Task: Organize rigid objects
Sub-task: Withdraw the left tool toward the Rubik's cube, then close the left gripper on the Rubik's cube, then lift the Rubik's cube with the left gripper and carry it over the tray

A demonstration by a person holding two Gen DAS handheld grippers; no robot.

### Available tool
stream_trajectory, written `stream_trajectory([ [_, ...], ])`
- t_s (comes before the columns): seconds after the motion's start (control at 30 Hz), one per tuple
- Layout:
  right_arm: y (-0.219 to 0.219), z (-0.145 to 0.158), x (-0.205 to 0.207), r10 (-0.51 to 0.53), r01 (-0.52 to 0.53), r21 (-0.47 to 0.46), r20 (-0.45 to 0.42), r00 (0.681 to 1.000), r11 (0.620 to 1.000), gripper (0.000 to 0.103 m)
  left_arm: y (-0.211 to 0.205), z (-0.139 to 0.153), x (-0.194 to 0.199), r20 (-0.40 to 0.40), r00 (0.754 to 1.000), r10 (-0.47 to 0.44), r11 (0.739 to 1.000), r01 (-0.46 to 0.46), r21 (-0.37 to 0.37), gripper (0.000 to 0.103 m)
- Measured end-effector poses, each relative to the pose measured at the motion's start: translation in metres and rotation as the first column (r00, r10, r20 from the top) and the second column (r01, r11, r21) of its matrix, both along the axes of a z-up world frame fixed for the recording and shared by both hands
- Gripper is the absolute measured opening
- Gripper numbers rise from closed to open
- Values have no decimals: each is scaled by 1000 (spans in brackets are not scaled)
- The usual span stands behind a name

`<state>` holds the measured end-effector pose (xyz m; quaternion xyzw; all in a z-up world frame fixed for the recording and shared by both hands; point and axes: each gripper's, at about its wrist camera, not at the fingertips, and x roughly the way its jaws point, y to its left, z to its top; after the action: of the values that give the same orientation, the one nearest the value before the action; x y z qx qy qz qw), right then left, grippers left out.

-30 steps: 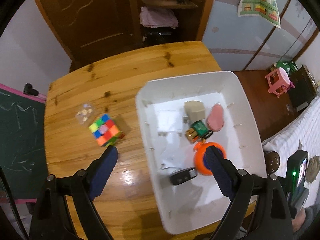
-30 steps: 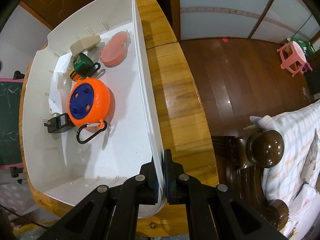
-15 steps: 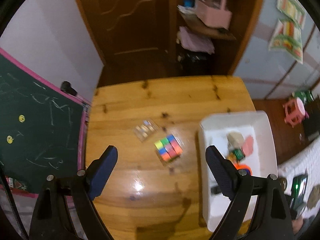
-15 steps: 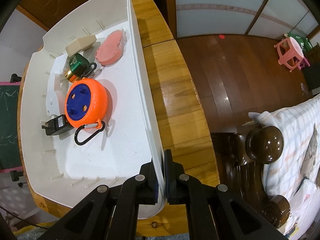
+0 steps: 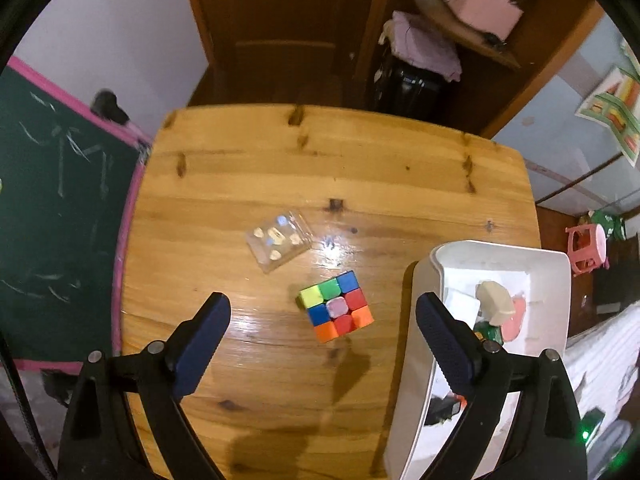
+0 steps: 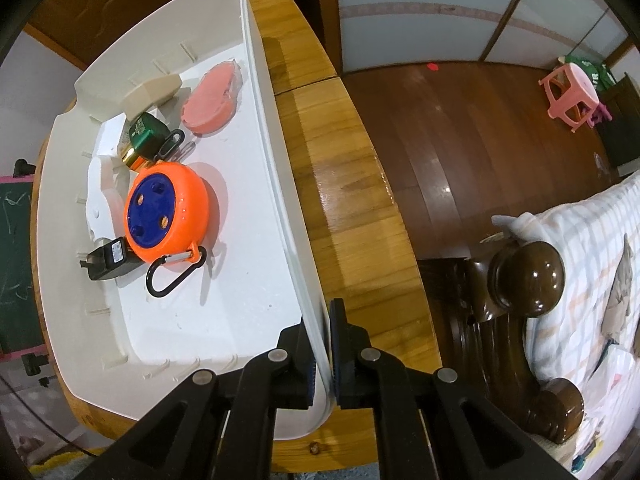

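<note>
A round wooden table (image 5: 280, 184) fills the room's middle, with a chalkboard (image 5: 60, 208) at one side and dark cupboards behind. On it sits the white bin (image 6: 256, 128), the largest thing in play, already holding an orange reel (image 6: 166, 210), a pink case (image 6: 212, 100), a beige block (image 6: 152, 90), a green tin (image 6: 146, 132) and a black adapter (image 6: 106, 264). The right gripper (image 6: 323, 344) is clenched on the bin's near wall, one pad inside and one outside, pinning it in place. The left gripper (image 5: 320, 336) has swung off the bin, where it hovered a second ago, and now hangs over bare table with the colour cube (image 5: 336, 306) between its fingers but untouched; its jaws are opening and hold nothing. That shift suggests the reel's drop is finished and the cube is the next pick. The cube has no long axis; it sits flat, turned cornerwise to the jaws, so a wrist roll may be needed to meet flat faces. Just beyond it lies a small clear box (image 5: 280, 240), its long side running diagonally up toward the right.
</note>
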<state>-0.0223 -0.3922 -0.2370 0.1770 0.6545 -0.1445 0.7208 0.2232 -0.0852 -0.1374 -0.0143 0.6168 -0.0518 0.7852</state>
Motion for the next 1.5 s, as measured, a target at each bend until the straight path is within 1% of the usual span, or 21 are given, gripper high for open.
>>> stream_trajectory([
  [0.23,-3,-2,0,-23,23,10,-11,1000,1000,7,-8,-47,15,-77,996,53,999,-52,12,95],
  [0.33,-4,-3,0,-30,30,13,-16,999,999,7,-8,-71,18,-136,986,98,995,-97,14,95],
  [0.43,-4,-3,0,-33,33,11,-22,999,999,7,-5,-87,18,-177,975,136,991,-137,6,95],
  [0.63,-3,-3,1,-41,41,9,-27,999,999,7,0,-110,17,-224,957,183,982,-187,5,95],
  [0.73,-3,-2,1,-42,42,6,-28,999,999,8,5,-117,14,-239,946,218,975,-221,13,94],
  [0.83,-2,-2,1,-44,44,4,-29,999,999,8,10,-121,11,-255,936,243,965,-259,-31,90],
  [0.93,-2,-2,1,-46,46,2,-28,999,999,8,11,-123,9,-271,930,249,957,-279,-77,78],
  [0.97,-2,-2,1,-46,46,1,-27,999,999,8,10,-124,8,-277,929,245,956,-279,-91,69],
  [1.0,-2,-2,1,-46,46,0,-27,999,999,8,8,-124,8,-280,929,241,958,-274,-87,65],
  [1.07,-2,-2,0,-46,46,-1,-26,999,999,8,7,-123,5,-259,935,241,961,-266,-69,64],
  [1.2,-2,-2,0,-45,45,-1,-24,999,999,8,12,-119,-1,-240,940,242,963,-263,-62,63],
  [1.27,-1,-2,0,-43,43,-3,-21,999,999,8,12,-109,-8,-214,948,234,965,-253,-65,63],
  [1.33,-1,-1,0,-43,43,-2,-19,999,999,8,14,-95,-16,-189,959,212,971,-229,-73,63],
  [1.43,-2,-1,0,-42,42,1,-15,999,999,8,16,-65,-31,-147,977,156,980,-172,-97,63],
  [1.5,-2,-1,-1,-42,42,3,-13,999,999,8,15,-39,-42,-119,987,109,984,-124,-127,63],
])
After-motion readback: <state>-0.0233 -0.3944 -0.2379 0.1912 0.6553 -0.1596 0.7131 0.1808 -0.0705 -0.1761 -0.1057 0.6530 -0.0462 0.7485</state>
